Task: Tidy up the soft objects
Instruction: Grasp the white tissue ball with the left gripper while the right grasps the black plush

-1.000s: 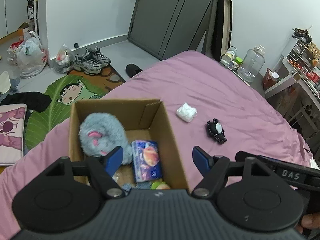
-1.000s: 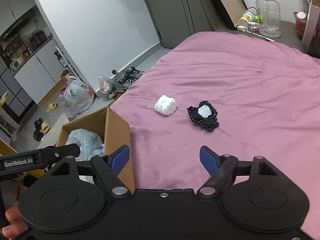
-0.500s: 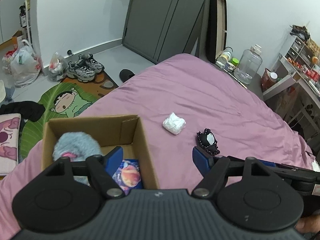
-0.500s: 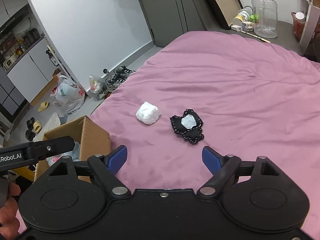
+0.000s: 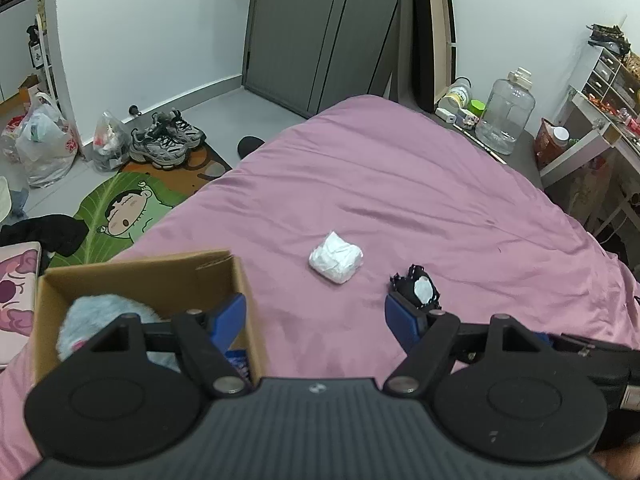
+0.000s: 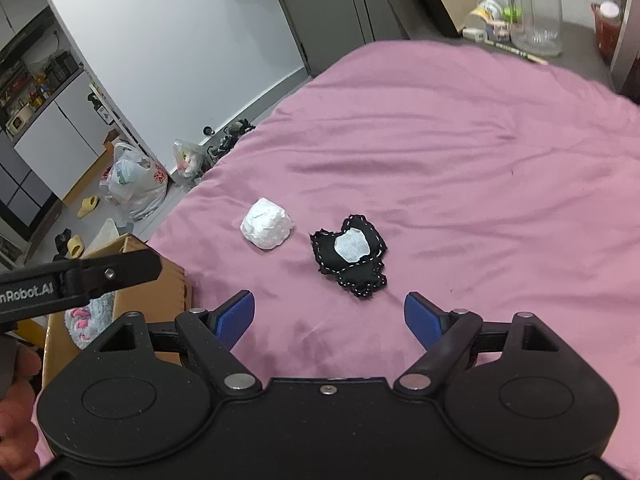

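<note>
Two soft items we count still loose on the pink bedspread [image 6: 480,152]: white wad [image 6: 266,229], black patch [image 6: 350,254] just beside it | both our views have swung off the cardboard box [image 5: 140,276] toward them | left gripper [image 5: 316,320] and right gripper [image 6: 330,320] released, empty | next pick, we judge

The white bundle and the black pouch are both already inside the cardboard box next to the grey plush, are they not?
Not quite: the white bundle and the black pouch both lie on the pink bedspread, outside the cardboard box. Only the grey plush is in it, as the left wrist view shows.
</note>
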A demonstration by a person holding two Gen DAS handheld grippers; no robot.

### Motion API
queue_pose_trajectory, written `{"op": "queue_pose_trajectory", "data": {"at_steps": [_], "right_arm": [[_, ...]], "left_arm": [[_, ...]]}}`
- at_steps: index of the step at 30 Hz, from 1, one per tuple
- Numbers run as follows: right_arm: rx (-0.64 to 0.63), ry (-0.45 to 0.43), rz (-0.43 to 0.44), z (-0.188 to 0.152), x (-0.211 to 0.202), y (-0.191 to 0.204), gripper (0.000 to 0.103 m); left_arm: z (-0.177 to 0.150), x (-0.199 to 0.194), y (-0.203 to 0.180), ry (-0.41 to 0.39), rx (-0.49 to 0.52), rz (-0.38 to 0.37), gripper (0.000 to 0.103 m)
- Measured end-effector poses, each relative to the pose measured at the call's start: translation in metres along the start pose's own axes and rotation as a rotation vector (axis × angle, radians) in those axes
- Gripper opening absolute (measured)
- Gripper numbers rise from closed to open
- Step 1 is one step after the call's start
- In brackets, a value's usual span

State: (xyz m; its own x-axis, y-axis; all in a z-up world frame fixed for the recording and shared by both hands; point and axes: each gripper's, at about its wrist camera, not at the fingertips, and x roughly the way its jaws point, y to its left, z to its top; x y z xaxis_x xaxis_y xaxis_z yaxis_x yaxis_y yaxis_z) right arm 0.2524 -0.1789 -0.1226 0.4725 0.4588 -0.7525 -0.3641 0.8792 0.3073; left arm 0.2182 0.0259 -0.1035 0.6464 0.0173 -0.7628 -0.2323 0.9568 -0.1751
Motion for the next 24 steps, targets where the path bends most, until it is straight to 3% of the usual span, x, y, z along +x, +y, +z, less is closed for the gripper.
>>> {"op": "queue_pose_trajectory", "data": {"at_steps": [14,24], "right_arm": [[-0.022,0.058,0.028,0.007,0.039,-0.029,0.080],[-0.049,0.050,0.049,0.006,0.056,-0.030,0.069]], "left_arm": [[0.017,0.050,-0.024,0.017,0.062,0.015,0.075],[0.022,0.078,-0.027,0.041,0.079,0.031,0.075]]}}
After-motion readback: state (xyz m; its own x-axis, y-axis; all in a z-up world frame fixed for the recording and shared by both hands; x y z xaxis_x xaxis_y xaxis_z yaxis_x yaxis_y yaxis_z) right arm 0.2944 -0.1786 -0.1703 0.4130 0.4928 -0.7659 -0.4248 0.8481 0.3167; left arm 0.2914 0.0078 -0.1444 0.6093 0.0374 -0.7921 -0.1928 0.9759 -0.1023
